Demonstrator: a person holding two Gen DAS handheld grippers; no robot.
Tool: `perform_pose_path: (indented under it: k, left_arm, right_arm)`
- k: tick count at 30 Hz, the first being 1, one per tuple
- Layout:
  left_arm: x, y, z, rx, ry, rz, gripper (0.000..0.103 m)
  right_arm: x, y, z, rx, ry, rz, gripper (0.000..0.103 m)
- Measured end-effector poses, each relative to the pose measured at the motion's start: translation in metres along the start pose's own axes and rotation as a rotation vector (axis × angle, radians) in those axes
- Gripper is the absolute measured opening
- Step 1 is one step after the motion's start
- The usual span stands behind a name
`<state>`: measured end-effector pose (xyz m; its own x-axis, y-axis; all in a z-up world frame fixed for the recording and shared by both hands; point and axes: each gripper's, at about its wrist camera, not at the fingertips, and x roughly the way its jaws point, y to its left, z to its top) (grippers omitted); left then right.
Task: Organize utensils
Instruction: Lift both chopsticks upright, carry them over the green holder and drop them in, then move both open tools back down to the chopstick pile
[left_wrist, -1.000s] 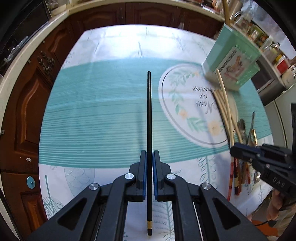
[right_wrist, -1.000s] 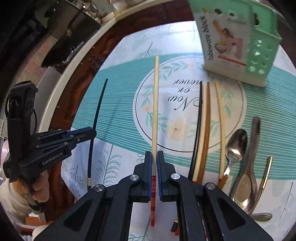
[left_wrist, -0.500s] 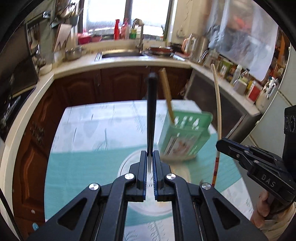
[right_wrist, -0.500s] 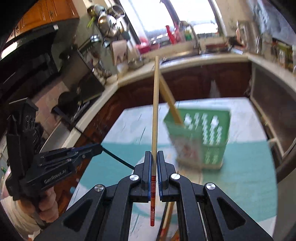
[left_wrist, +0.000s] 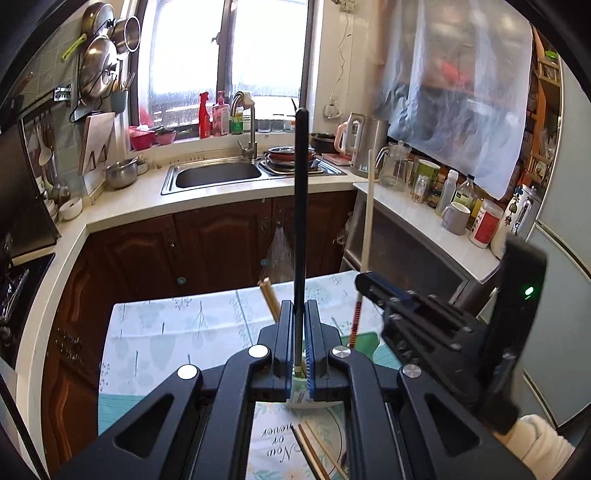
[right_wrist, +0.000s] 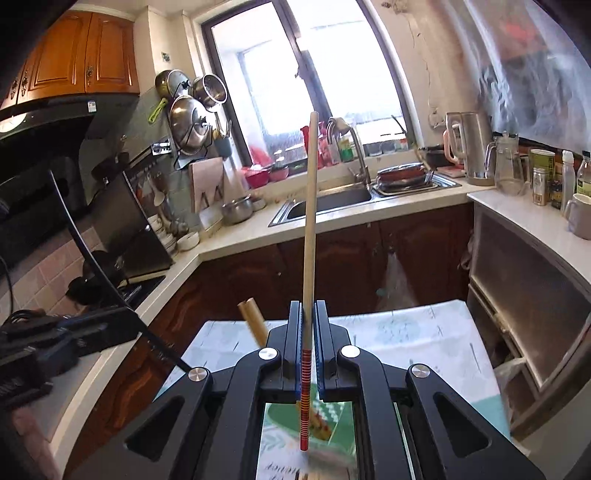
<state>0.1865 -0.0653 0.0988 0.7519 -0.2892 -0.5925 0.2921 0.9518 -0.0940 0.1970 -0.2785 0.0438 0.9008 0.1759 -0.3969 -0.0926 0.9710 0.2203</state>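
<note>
Nearest, L gripper (left_wrist: 298, 332): jaws clamped tight on a black chopstick (left_wrist: 301, 206), which stands up out of the pads toward the window. R gripper (right_wrist: 308, 332): likewise closed hard on a pale chopstick (right_wrist: 309, 221) w/ a red-striped butt end that hangs below the pads. Both sticks are in the air over the table (left_wrist: 155, 325), neither touching anything else.

Progress, as I judge it: early-to-mid. One tan utensil (left_wrist: 269, 297) already leans in the green holder (right_wrist: 338, 415) (only its top pokes up beside each gripper's fingers), so at least one item is stowed. The two held sticks are not yet in. More chopsticks (left_wrist: 314, 448) lie loose on the cloth below the L gripper, so sorting is left after this pair.

Hard to see: the holder is almost wholly hidden behind the gripper bodies; just a green sliver shows between the arms in the R view (blurred), so compartments can't be told. How many utensils remain on the table is cut off. Far back, sink (left_wrist: 218, 173) and counter clutter, not part of the job.
</note>
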Motion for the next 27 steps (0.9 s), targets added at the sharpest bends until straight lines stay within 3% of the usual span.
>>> perform_pose_path:
  k: [4,8,12,17,19,21,24,27]
  left_arm:
    - [0.018,-0.002,0.004,-0.003,0.005,-0.026,0.003]
    - [0.048,-0.002,-0.005,-0.019,0.045,-0.068,0.003]
    - [0.078,0.003,-0.026,-0.026,0.091,-0.092,0.003]
    - [0.107,0.021,-0.049,-0.077,0.154,-0.090,0.004]
    - [0.114,0.028,-0.054,-0.090,0.177,-0.084,0.009]
    - [0.117,0.035,-0.060,-0.102,0.190,-0.095,0.028]
    - [0.111,0.042,-0.065,-0.116,0.182,-0.099,0.048]
    - [0.103,0.047,-0.070,-0.128,0.171,-0.095,0.049]
  right_arm:
    - [0.038,-0.002,-0.005,-0.008,-0.084,-0.019,0.005]
    - [0.066,-0.004,-0.026,-0.036,-0.104,-0.013,0.005]
    - [0.086,0.003,-0.064,-0.102,-0.070,0.000,0.005]
    - [0.106,0.008,-0.106,-0.202,0.034,0.018,0.005]
    - [0.110,0.013,-0.119,-0.253,0.071,0.014,0.005]
    - [0.114,0.016,-0.129,-0.283,0.117,0.035,0.006]
    - [0.115,0.018,-0.142,-0.288,0.149,0.045,0.008]
    - [0.113,0.016,-0.147,-0.261,0.168,0.064,0.010]
